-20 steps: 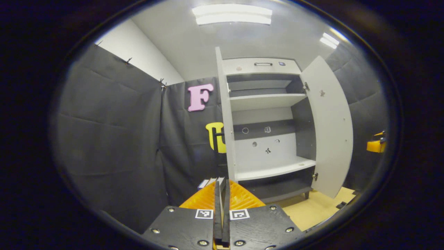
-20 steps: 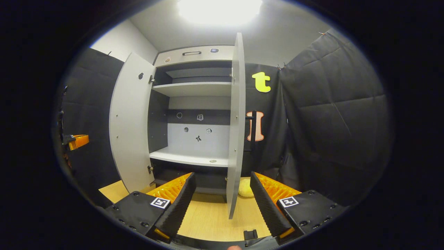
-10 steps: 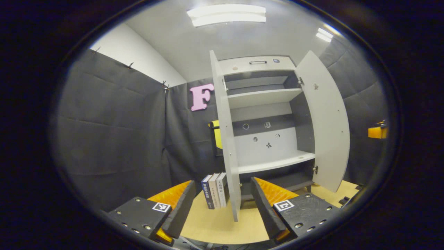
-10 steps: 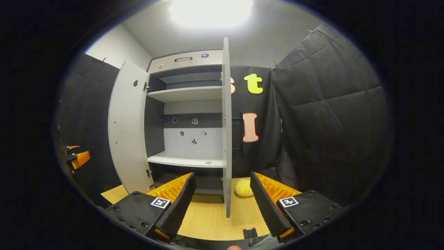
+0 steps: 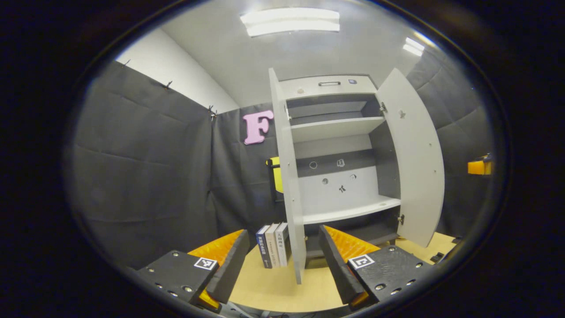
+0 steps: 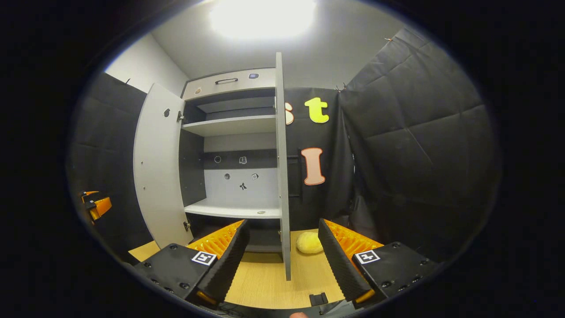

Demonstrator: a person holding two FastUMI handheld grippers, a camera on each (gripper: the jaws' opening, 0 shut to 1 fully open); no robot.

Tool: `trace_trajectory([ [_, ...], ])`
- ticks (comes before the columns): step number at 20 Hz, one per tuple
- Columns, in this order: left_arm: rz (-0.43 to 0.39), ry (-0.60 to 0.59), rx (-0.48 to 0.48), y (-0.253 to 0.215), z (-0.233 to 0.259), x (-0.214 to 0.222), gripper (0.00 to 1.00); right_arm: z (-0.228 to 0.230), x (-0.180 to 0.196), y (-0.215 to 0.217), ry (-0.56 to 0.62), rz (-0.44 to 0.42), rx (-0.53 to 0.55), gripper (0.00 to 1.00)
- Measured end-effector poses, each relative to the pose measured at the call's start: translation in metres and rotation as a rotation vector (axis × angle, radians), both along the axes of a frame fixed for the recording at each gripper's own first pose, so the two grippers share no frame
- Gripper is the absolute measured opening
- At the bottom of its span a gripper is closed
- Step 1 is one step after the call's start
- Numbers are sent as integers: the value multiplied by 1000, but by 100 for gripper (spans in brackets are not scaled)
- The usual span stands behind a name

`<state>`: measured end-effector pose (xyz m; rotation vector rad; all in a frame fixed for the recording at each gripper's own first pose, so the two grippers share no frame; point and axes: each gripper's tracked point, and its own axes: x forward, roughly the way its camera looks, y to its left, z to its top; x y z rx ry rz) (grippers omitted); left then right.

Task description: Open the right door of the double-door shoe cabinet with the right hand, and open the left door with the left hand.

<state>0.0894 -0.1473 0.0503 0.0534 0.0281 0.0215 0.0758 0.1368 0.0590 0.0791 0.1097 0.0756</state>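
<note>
The grey shoe cabinet [image 5: 335, 128] stands with both doors swung out and its shelves bare. In the left gripper view the left door [image 5: 289, 185] is edge-on, straight ahead of my open left gripper [image 5: 282, 232], which touches nothing. The right door [image 5: 412, 154] hangs wide open at the right. In the right gripper view the right door [image 6: 281, 176] is edge-on, in line with my open right gripper [image 6: 283, 221], which is clear of it. The left door [image 6: 156, 168] stands open at the left. Each view has the other gripper at its edge, as orange [image 5: 479, 167] [image 6: 97, 205].
Three books [image 5: 273, 245] stand upright on the wooden floor [image 5: 273, 287] just left of the left door. A yellow soft ball [image 6: 309, 243] lies on the floor right of the right door. Black cloth walls close in on both sides. A drawer with a handle [image 5: 329, 83] tops the cabinet.
My left gripper went from shut to open and drew back from the left door, bringing the books into view. The right gripper backed off a little; it stayed open.
</note>
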Motion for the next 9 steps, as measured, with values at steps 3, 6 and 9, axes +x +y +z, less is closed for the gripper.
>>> trace_trajectory([
  [3, 1, -3, 10, -1, 1, 3, 92, -2, 3, -5, 3, -10, 0, 98],
  [6, 0, -1, 13, -3, 1, 6, 93, -1, 6, -7, 2, -15, 1, 98],
  [9, 0, 1, 13, -3, -1, 10, 93, 1, 7, -8, 1, -14, 0, 98],
])
